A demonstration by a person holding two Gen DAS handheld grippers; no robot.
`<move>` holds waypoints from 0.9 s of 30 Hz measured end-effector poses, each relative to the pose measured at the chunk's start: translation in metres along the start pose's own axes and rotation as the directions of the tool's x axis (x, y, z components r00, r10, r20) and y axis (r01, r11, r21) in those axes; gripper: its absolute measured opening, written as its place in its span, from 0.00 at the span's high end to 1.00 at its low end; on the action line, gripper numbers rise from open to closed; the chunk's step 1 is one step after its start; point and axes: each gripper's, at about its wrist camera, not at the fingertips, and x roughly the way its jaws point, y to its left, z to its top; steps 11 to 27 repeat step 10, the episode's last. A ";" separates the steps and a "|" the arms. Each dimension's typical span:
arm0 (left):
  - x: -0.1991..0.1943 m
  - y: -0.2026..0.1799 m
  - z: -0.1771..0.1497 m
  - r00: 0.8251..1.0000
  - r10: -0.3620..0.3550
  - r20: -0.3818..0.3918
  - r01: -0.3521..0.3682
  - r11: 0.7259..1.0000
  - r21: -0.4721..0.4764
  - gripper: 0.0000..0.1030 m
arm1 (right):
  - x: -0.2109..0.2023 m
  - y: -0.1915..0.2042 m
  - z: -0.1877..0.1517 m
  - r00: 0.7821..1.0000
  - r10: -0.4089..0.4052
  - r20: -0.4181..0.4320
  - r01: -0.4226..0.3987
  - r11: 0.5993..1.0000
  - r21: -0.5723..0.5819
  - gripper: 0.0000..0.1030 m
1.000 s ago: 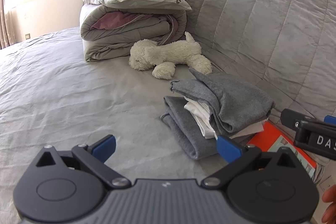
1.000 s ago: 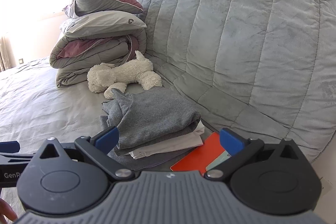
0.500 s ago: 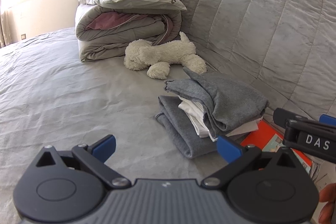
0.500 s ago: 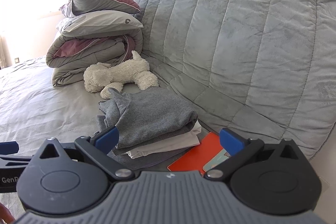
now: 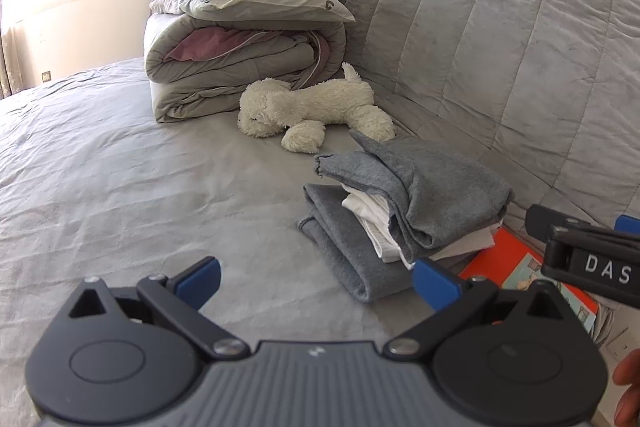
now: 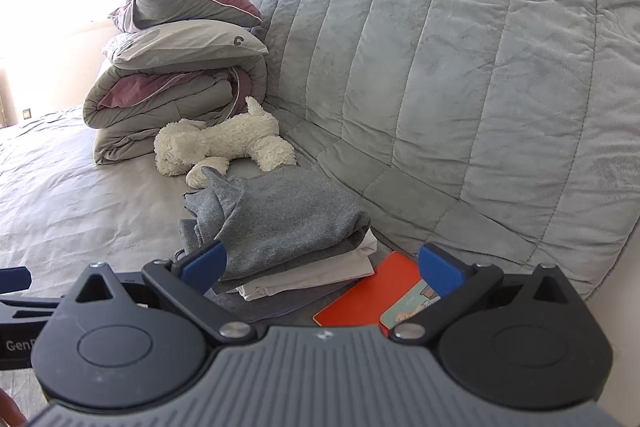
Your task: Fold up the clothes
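Note:
A stack of folded clothes lies on the grey bed by the headboard: a grey top garment (image 5: 436,187) (image 6: 288,223) over a white one (image 5: 374,217) (image 6: 308,277), with another grey piece (image 5: 352,255) underneath. My left gripper (image 5: 316,281) is open and empty, held short of the stack's near left corner. My right gripper (image 6: 322,267) is open too, hovering just before the stack's near right side with nothing between its blue fingertips. The right gripper's body (image 5: 588,255) shows at the right edge of the left wrist view.
An orange book (image 6: 368,291) (image 5: 504,259) lies right of the stack. A white plush dog (image 5: 316,107) (image 6: 224,145) lies behind it. A folded duvet with pillows (image 5: 244,39) (image 6: 176,75) stands farther back. The quilted headboard (image 6: 460,75) rises on the right. Bedsheet (image 5: 120,167) spreads left.
Both grippers have drawn slightly back and shifted left from the stack, so the clothes look a little farther away. Both stay open. The clothes have not moved.

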 end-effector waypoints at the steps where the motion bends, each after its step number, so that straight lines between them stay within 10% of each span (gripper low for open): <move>1: 0.000 0.000 0.000 1.000 -0.001 -0.002 0.001 1.000 -0.001 0.00 | 0.000 0.000 0.000 1.000 -0.001 -0.001 0.001 1.000 0.001 0.00; 27: 0.002 -0.004 -0.006 1.000 0.003 -0.006 -0.003 1.000 0.018 0.00 | -0.001 0.000 -0.006 1.000 -0.004 -0.011 0.004 1.000 -0.004 0.00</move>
